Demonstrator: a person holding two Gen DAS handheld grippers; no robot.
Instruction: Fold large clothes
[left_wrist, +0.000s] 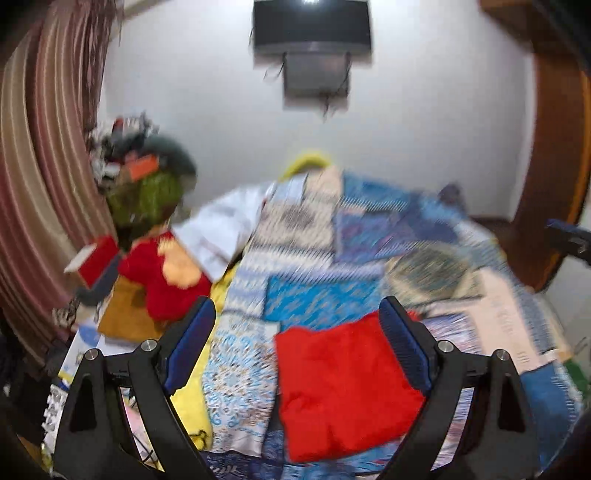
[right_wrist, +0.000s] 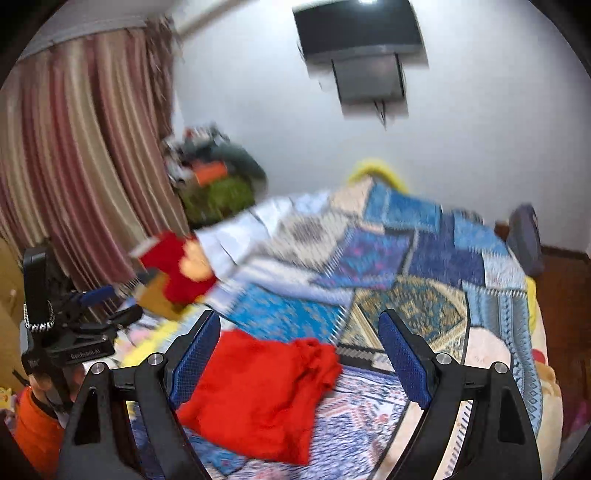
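A red garment lies folded into a rough square on the blue patchwork bedspread. My left gripper hangs above it, jaws wide open and empty, with the cloth showing below the right finger. In the right wrist view the same red garment lies crumpled at its right edge. My right gripper is open above it and holds nothing. The left gripper appears at the left edge of that view, held by a hand with an orange sleeve. Both views are blurred.
A red and orange cloth and a white garment lie at the bed's far left. A heap of clothes stands by the striped curtain. A dark screen hangs on the white wall. A wooden door frame is at right.
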